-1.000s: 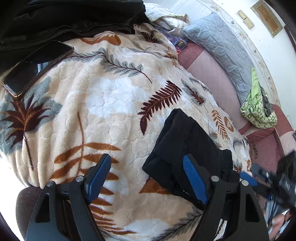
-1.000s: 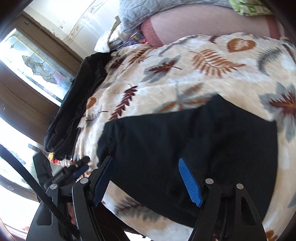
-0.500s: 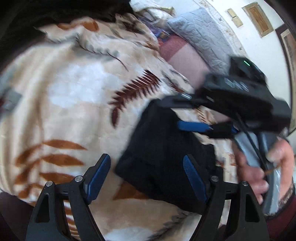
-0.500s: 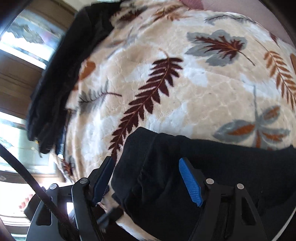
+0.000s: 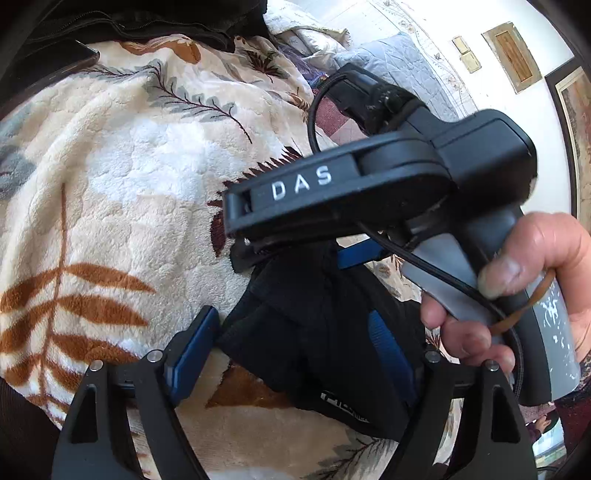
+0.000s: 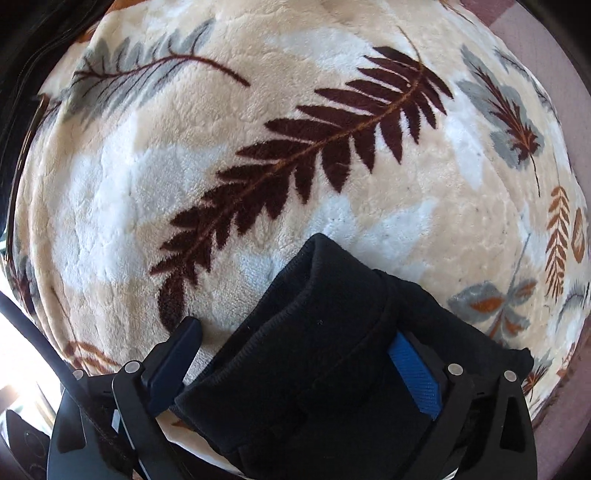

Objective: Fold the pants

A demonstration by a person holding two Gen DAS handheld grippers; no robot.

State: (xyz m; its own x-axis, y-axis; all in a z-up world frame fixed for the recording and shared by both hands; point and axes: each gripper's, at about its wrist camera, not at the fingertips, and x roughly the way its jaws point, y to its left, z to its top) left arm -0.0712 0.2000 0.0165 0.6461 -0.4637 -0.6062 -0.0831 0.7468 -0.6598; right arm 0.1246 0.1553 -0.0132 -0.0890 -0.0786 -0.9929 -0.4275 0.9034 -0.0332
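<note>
The black pants (image 5: 317, 332) lie folded into a thick bundle on a cream blanket with leaf prints (image 5: 122, 192). In the left wrist view my left gripper (image 5: 291, 350) is open, its blue pads on either side of the bundle's near end. The right gripper's black body marked DAS (image 5: 332, 192) hangs just over the bundle's far end, held by a hand (image 5: 517, 288). In the right wrist view my right gripper (image 6: 299, 365) is open and straddles the folded pants (image 6: 314, 369), with the right pad (image 6: 415, 373) against the cloth.
A pile of dark clothes (image 5: 140, 18) and a phone edge (image 5: 74, 62) lie at the blanket's far left. A grey quilted pillow (image 5: 413, 70) leans on the wall behind. The blanket (image 6: 258, 147) spreads bare beyond the bundle.
The right gripper swung in from the right side and now sits over the bundle in front of the left camera. The pants have become a more compact bundle. Both grippers stay open.
</note>
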